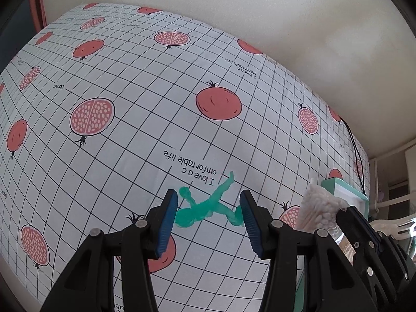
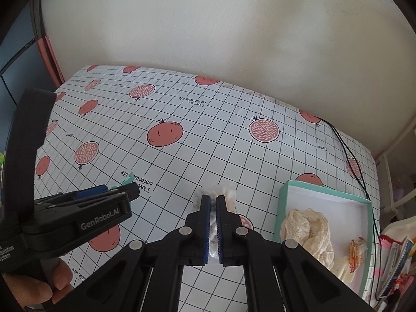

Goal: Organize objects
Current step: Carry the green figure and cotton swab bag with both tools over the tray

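The left gripper [image 1: 209,221] is hovering with its blue-padded fingers [image 1: 166,223] spread wide, straddling a green translucent figurine [image 1: 205,205] lying on the desk [image 1: 130,143] toward its near edge. Whether the pads are touching it I cannot tell. The right gripper [image 2: 213,223] is pinching a clear bag of small white beads [image 2: 221,192], fingers nearly closed, just beside the teal box [image 2: 286,189] holding lace at the desk's right edge.

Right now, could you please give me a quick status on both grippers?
Left gripper open around green figurine. Right gripper shut on clear packet. Box holds lace; nothing blocking.
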The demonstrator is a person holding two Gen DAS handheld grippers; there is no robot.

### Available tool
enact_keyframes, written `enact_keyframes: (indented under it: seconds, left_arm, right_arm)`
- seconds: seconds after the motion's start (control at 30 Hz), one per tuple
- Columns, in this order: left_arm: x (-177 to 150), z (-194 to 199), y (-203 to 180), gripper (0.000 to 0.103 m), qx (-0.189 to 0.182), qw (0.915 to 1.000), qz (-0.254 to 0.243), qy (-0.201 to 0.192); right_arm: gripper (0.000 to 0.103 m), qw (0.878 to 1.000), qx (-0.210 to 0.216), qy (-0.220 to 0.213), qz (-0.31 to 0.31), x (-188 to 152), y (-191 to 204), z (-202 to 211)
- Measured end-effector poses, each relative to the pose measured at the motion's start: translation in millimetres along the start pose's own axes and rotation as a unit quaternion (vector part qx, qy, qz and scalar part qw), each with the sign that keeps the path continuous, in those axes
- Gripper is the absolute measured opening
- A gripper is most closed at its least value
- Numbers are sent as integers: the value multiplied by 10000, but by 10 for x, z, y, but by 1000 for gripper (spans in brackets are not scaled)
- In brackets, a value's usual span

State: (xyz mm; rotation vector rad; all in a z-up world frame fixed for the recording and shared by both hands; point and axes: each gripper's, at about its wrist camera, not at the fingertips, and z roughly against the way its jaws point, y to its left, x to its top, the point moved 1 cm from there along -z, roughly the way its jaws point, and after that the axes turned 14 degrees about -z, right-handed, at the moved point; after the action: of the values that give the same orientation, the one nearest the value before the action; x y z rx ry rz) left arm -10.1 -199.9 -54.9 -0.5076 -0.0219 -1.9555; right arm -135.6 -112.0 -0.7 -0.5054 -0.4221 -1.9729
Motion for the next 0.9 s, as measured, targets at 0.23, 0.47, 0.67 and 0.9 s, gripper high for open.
enact_keyframes:
  seconds: [0.23,0.47,0.67,0.9]
  left_arm:
    - [-10,136,-186,51,15,9998,-192,-97]
    - [-61,268,-464,51,84,9987,-485,-141]
    - [-88,405,-732,51,17,9979,-580,-283]
    - [-154,476,-1124,51,-87,9958,-837,-353]
  right_arm:
    - [5,9999,-6,-89,-104,-73,-109,185]
    - [5,9994,-10,-191,-299,-170,-311,407]
    - [5,9982,7,-227,-562,-256,-593,577]
    - [5,9964,-109,-365,-761,-389,-930,837]
